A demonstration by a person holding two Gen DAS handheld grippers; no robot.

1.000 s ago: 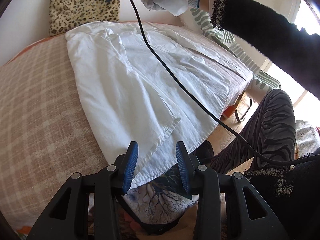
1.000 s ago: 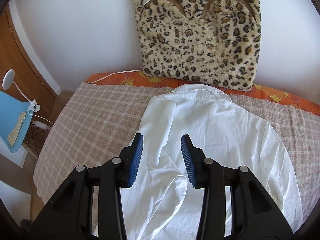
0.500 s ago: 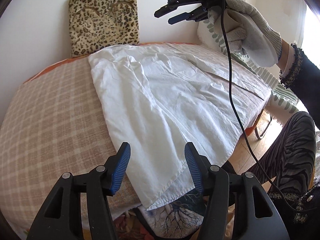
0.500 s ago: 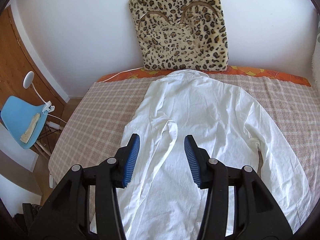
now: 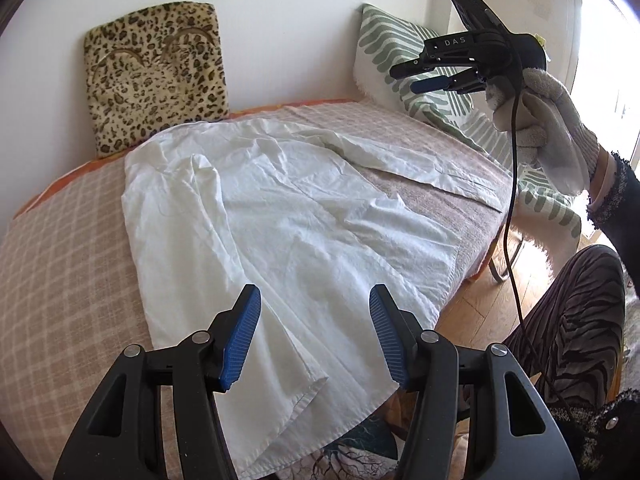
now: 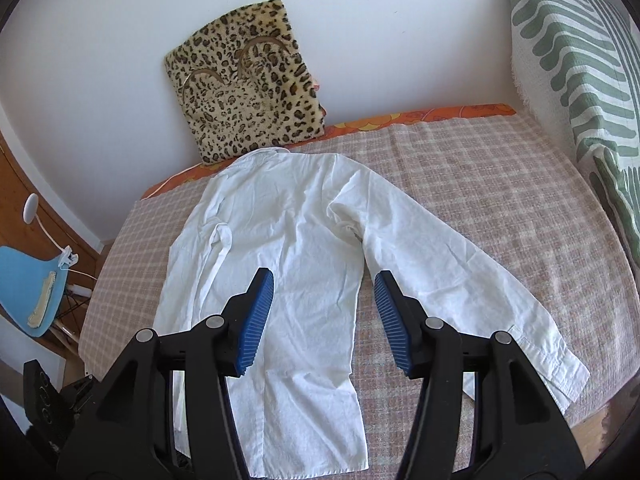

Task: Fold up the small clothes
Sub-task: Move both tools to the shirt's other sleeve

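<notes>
shirt [image 6: 288, 264]: white, spread back-up on the bed [image 6: 500, 216], collar toward the wall and touching the foot of the leopard cushion [image 6: 244, 96], hem at the near edge; laid flat this way so its sides can be turned in over the back

left sleeve [image 6: 212, 256]: already lying folded inward along the shirt's left side, over the body panel; that side looks done

right sleeve [image 6: 460, 280]: stretched out diagonally across the blanket, cuff [image 6: 556, 364] close to the near right edge of the bed; it is the part not yet folded, judging by how it lies

left gripper [image 5: 314, 340]: jaws roughly half apart, nothing between the pads; it hangs above the hem corner that droops over the bed's edge, tilted downward, free of the cloth

right gripper [image 6: 324, 320]: jaws opening, nothing between them; held in the air above the lower back of the shirt, between body and right sleeve; from the left view it [image 5: 430, 76] is seen raised high on the right, in a gloved hand [image 5: 544, 132], with a cable [image 5: 512, 208] trailing down

why both are empty: my reading is that one fold is finished and the hands are free to pick the next hold

likely next hold: the right sleeve's cuff or the right shoulder, to mirror the left side

risk: the hem overhangs the edge and could slide or drag the shirt askew when the sleeve is pulled

striped pillow [image 6: 576, 60]: propped at the right end, well clear of the shirt
</notes>
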